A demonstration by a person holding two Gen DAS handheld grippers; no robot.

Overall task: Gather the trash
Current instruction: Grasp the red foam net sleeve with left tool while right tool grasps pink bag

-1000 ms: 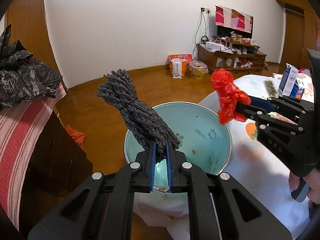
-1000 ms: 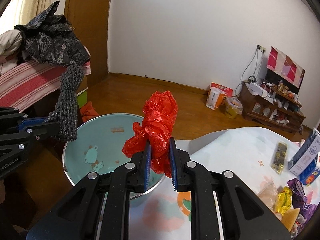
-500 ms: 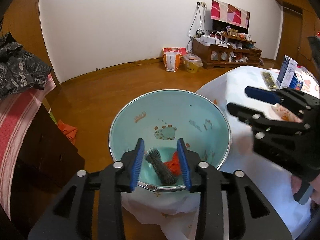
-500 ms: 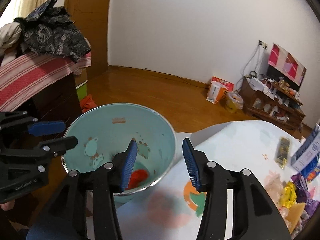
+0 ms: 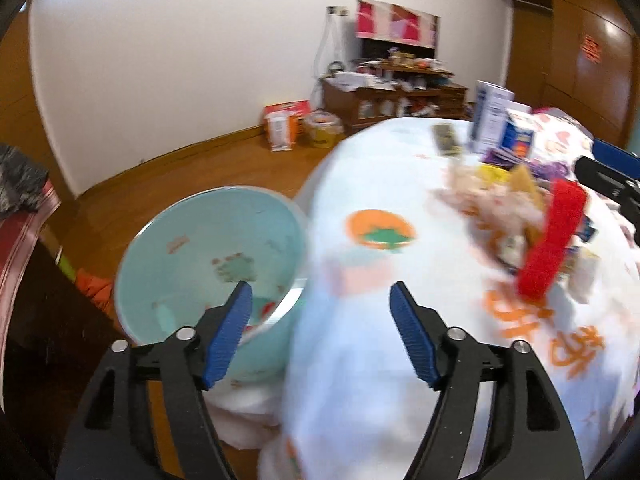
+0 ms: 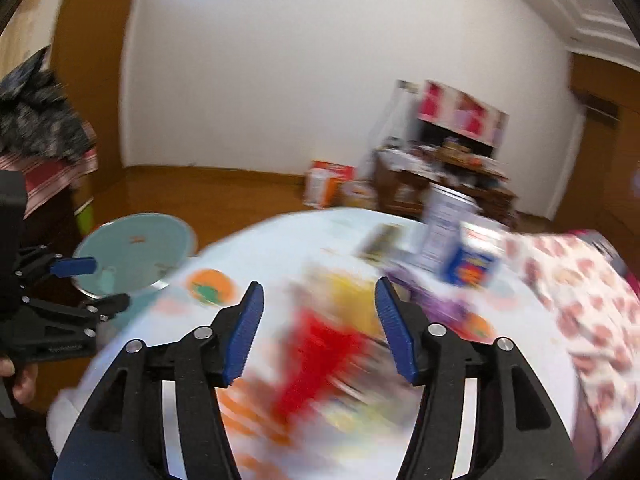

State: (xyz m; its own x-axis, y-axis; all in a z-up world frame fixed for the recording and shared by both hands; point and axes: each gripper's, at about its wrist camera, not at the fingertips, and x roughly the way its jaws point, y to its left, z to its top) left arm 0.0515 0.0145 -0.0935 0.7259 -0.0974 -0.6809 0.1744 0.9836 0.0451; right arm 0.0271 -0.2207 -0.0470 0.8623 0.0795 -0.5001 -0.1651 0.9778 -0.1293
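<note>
Both views are blurred by motion. My left gripper (image 5: 320, 332) is open and empty over the table's left edge, beside the teal bin (image 5: 208, 256), which has some red trash at its bottom. My right gripper (image 6: 318, 332) is open and empty above a red piece of trash (image 6: 316, 360) in a pile of wrappers on the white tablecloth (image 6: 280, 248). The same red piece (image 5: 554, 240) shows at the right of the left wrist view. The bin (image 6: 136, 248) stands left of the table in the right wrist view, with the left gripper (image 6: 80, 284) near it.
Cartons (image 5: 500, 124) and a blue box (image 6: 472, 264) stand at the table's far side. A floral cloth (image 6: 580, 280) lies to the right. A striped bed with dark clothes (image 6: 36, 128) is left. A wooden cabinet (image 5: 392, 96) stands by the far wall.
Both grippers dropped the dark knit bundle and the red bag into the bin, opened wide, and swung right from the bin toward the trash pile on the table.
</note>
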